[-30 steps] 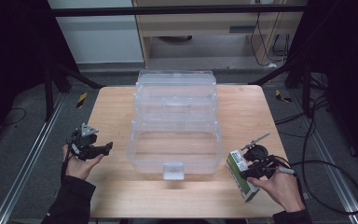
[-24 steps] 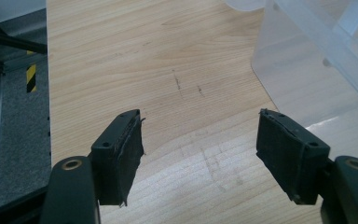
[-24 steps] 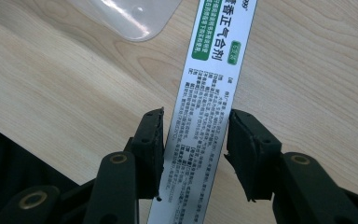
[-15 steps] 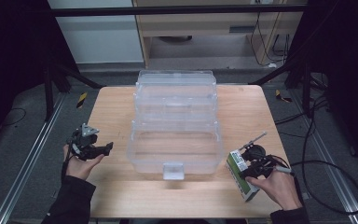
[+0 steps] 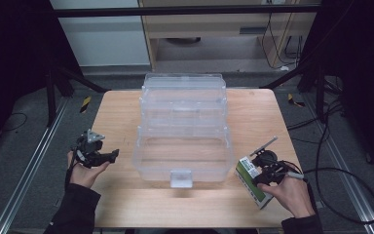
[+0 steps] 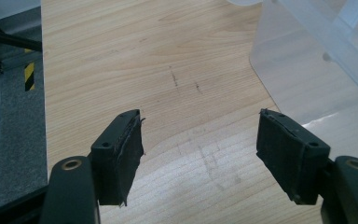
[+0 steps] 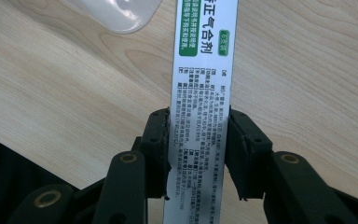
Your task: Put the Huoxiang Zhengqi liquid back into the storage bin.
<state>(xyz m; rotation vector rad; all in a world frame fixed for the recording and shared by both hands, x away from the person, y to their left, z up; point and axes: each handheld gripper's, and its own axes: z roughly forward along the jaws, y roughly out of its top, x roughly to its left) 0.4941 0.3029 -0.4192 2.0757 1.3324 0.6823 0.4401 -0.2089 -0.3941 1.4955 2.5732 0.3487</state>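
A narrow white and green carton (image 7: 204, 70) with printed text lies on the wooden table (image 5: 253, 117) at the front right. My right gripper (image 7: 198, 126) has just been closing its jaws, and both pads now press on the carton's long sides. From above, the carton (image 5: 251, 181) and the right gripper (image 5: 263, 173) sit just right of a clear plastic storage box (image 5: 185, 126). My left gripper (image 5: 109, 156) rests in a hand at the table's left side. In its own view the left gripper (image 6: 200, 135) stands open over bare wood.
The clear storage box (image 6: 317, 60) has stepped tiers and a front latch (image 5: 181, 178), and it takes up the middle of the table. Its rounded corner (image 7: 116, 14) lies close beyond the carton. A black cable (image 5: 341, 170) trails off the right edge.
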